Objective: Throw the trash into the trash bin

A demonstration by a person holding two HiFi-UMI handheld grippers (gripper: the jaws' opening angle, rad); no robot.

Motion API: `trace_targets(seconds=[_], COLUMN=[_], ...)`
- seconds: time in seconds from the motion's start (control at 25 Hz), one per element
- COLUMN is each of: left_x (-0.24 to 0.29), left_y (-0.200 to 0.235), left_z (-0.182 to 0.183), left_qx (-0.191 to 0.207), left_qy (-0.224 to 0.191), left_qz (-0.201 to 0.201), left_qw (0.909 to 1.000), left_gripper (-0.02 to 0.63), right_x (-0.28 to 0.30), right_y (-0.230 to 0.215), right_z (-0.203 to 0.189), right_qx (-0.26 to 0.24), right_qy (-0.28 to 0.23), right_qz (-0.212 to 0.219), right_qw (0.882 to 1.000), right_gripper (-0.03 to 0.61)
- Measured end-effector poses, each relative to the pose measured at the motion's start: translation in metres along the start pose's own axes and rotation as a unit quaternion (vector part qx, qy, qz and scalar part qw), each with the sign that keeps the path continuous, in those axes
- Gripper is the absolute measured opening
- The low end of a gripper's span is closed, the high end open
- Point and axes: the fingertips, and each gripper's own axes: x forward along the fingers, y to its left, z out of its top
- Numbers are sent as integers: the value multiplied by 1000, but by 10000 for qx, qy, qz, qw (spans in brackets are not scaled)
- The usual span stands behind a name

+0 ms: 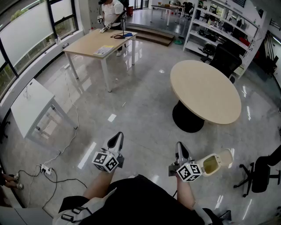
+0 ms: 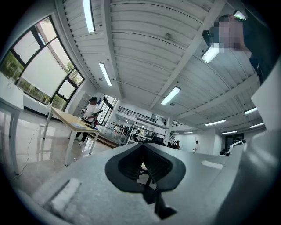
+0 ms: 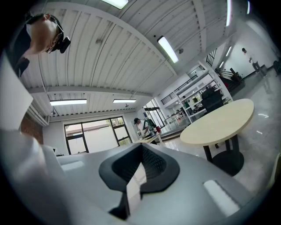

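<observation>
A cream trash bin (image 1: pixel 217 162) with its top open stands on the floor just right of my right gripper (image 1: pixel 179 145). Both grippers are held level at waist height over the grey floor. In the right gripper view the right gripper (image 3: pixel 141 147) has its jaws pressed together with a thin white strip (image 3: pixel 134 186), which looks like paper, between the pads. The strip does not show in the head view. My left gripper (image 1: pixel 118 135) is further left. Its tips (image 2: pixel 142 145) meet with nothing between them.
A round beige table (image 1: pixel 206 90) on a black foot stands ahead to the right. Far ahead to the left a person (image 1: pixel 112 11) works at a long wooden table (image 1: pixel 94 44). A white desk (image 1: pixel 30 105), floor cables (image 1: pixel 44 169) and a black chair (image 1: pixel 259 173) flank me.
</observation>
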Motion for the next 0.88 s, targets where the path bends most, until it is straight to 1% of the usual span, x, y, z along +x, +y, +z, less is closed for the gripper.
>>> trace_targets(seconds=[0.12,0.28,0.36,0.52,0.64,0.72,0.8,0.88], left_x=[5,7,7,6,9,15,22,28], left_y=[2,-3,-3,1,2,-1,0,2], left_z=[-2,-4,-5,-7,-13,-13,-14,-19], left_qx=[-69,168,216,43,64,144,218,226], left_qy=[-139,-92,-49,-1,36,99,102,112], left_qz=[119,99,81,96,-27,-145,-322,-502], left_qw=[9998,9998,9997,9999,10000,9997,9992,9984], left_gripper=[2,2,2,2,2,2,2,2], right_x=[5,4,3,3,3,3,4,1], right_y=[-8,-20,-25,-21,-19,-17,-11,-9], right_z=[14,21,21,12,3,2,3,1], right_qx=[-180,-255,-238,-296,-276,-234,-273,-341], right_qy=[-34,-17,-59,-19,109,97,43,45], right_qz=[54,11,-56,-91,-85,26,146,97], right_qw=[9998,9997,9997,9995,9995,9997,9995,9994], right_gripper=[3,3,3,3,3,4,5,5])
